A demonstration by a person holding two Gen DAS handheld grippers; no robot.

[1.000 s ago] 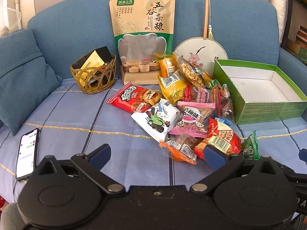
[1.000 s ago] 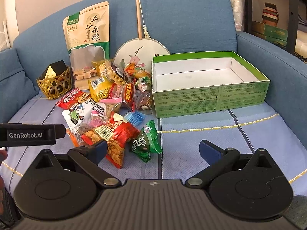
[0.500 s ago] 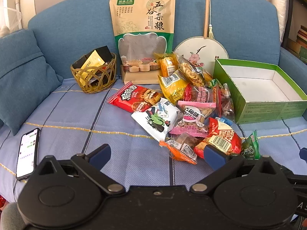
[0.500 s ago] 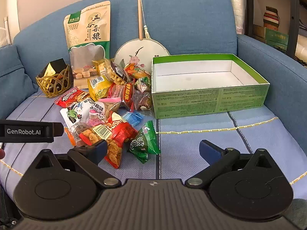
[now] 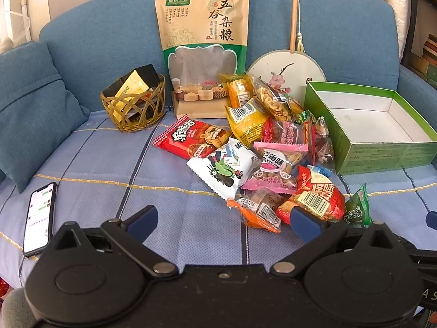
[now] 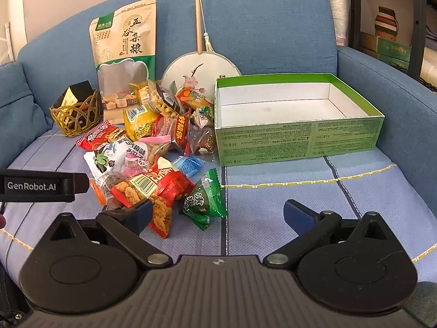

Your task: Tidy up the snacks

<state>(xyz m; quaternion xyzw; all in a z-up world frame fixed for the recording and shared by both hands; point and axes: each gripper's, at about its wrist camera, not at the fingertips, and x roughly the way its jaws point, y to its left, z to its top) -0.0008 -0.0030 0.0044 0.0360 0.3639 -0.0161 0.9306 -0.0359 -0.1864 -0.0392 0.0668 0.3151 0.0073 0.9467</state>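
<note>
From where I sit, my left tool [image 5: 222,217] hangs with its fingers apart and empty, low over the sofa [image 5: 82,164], the phone [image 5: 39,218] lying off to its left. The snack pile [image 5: 262,147] sits mid-seat, touching the empty green box [image 6: 297,142] on its right. My right tool [image 6: 215,214] is likewise spread wide, nearest the red packet [image 6: 155,191] and green packet [image 6: 204,199]. The slick overlapping wrappers could slip, or I could drag neighbours along. Packets deep in the pile are hidden.
</note>
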